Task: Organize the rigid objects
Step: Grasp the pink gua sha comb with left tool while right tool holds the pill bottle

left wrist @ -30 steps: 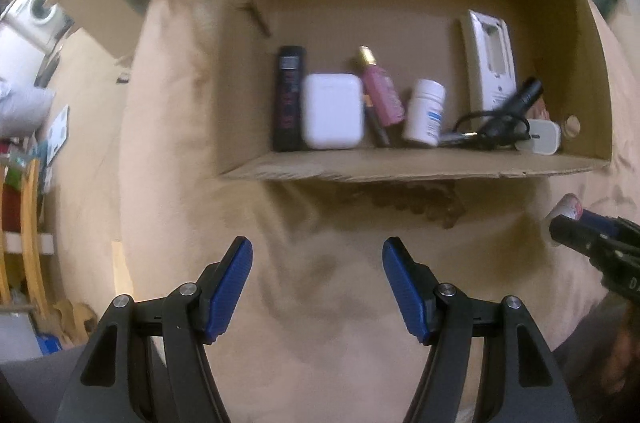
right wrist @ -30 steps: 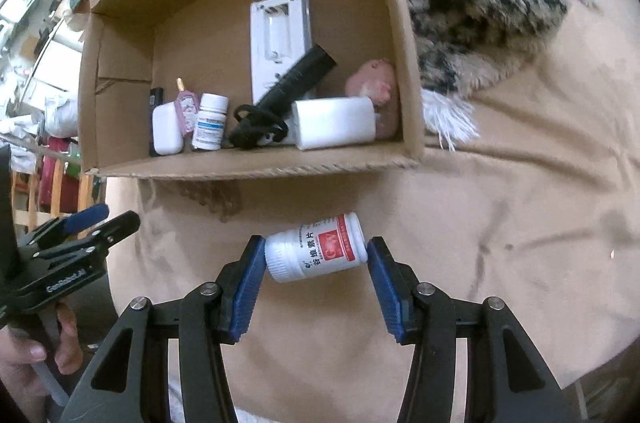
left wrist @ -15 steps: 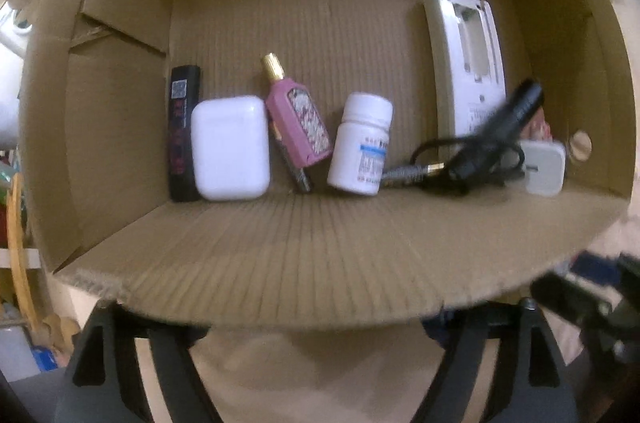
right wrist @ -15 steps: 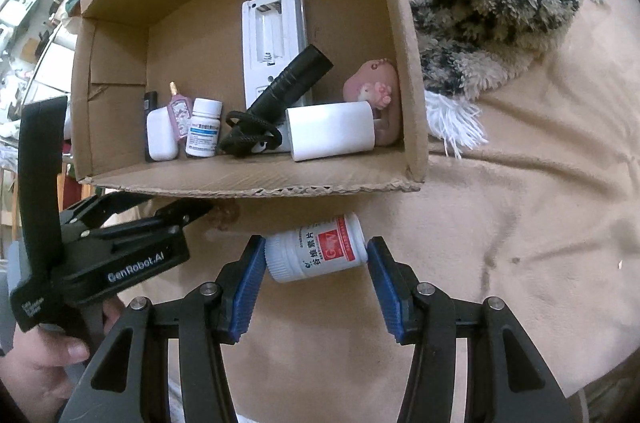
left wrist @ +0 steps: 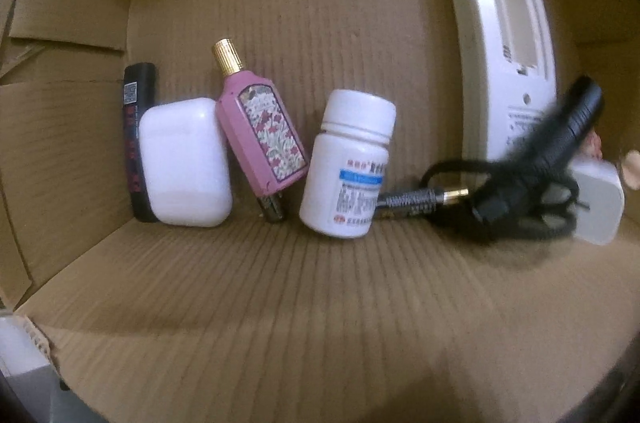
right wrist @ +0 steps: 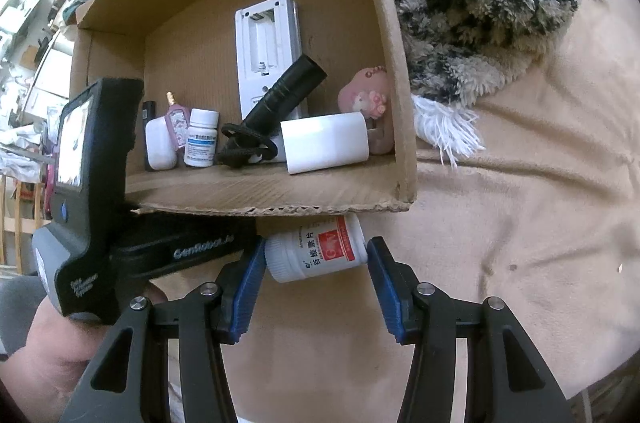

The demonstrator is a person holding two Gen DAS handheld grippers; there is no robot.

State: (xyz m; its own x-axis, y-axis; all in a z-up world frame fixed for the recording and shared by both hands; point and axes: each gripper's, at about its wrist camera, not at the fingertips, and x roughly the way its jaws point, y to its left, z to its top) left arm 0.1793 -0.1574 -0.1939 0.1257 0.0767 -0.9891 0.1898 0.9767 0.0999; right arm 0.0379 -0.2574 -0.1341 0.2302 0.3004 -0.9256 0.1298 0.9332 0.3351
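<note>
1. Right gripper (right wrist: 316, 259): jaws clamped on the red-labelled pill bottle (right wrist: 318, 250), held on its side just below the front edge of the cardboard box (right wrist: 280, 211)
2. Left gripper (right wrist: 160, 247): body reaches under the box floor; jaw state cannot be determined
3. Box contents: blue-labelled pill bottle (left wrist: 348, 165) beside pink perfume bottle (left wrist: 260, 127)

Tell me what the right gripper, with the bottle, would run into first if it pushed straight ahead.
Probably the front edge of the cardboard box. The red-labelled bottle held in the right gripper sits just under that edge, so it would likely strike first; depth is unclear.
</note>
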